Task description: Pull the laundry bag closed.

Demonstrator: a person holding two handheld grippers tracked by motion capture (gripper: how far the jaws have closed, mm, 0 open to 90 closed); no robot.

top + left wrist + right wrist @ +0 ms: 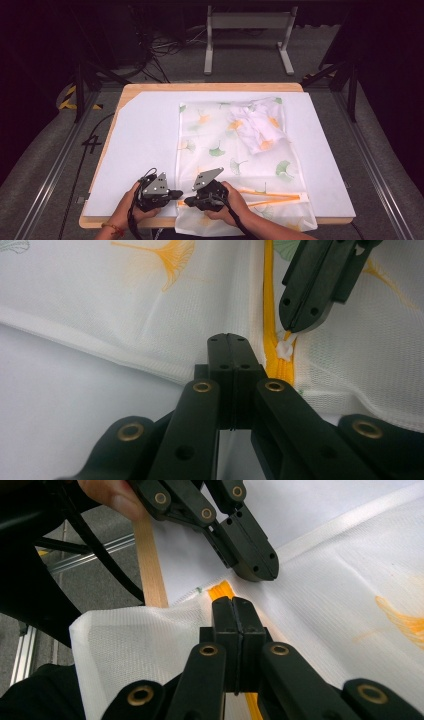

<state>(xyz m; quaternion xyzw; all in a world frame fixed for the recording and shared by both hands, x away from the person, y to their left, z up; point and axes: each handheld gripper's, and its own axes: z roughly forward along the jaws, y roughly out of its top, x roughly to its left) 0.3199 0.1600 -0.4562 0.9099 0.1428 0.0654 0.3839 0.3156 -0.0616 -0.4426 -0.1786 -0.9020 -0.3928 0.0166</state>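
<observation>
Nearest to me, at the bottom centre of the high view, I have both grippers nose to nose over the near-left corner of the mesh laundry bag (240, 150). My right gripper (291, 332) has its jaws fully together on the small white zipper pull (284, 349); in the left gripper view that tab runs straight up into its tips. My left gripper (260, 572) is closed too, jaws flat against each other, its tip down on the mesh at the end of the orange zipper (270, 197). Whether it pinches fabric or only presses on it, I cannot tell.

Reading the progress: the two orange zipper tapes lie parted, running off to the right along the bag's near edge in the lower middle of the high view, and the pull sits at the left end. So I judge the mouth to be open along its whole length and the zipping only at its start. Left to do, as I see it: hold the corner steady and draw the pull rightward along the tapes.

Farther up, in the upper right part of the bag, a crumpled white garment (257, 125) with orange prints lies inside, seen through the mesh. Beneath it all, the white table top (140, 145) fills the frame's middle.
</observation>
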